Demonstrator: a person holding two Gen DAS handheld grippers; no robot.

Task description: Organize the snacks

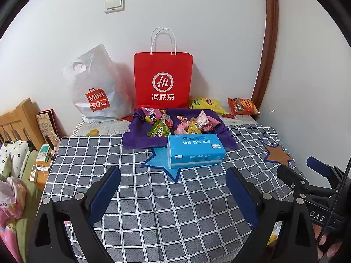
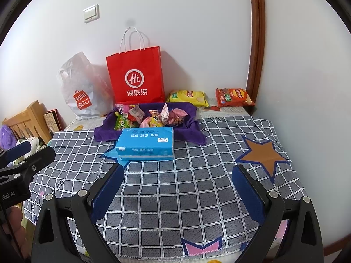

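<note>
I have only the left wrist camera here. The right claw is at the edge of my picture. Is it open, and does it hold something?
Observer: The right claw is open and holds nothing; only the checked cloth shows between its fingers.
Operator: Is something printed on the cloth near its front edge?
Observer: Yes, a pink star, which your view cuts off.
Operator: And at the far left, past the wooden headboard?
Observer: Something purple and fluffy lies beside the wooden headboard.
</note>
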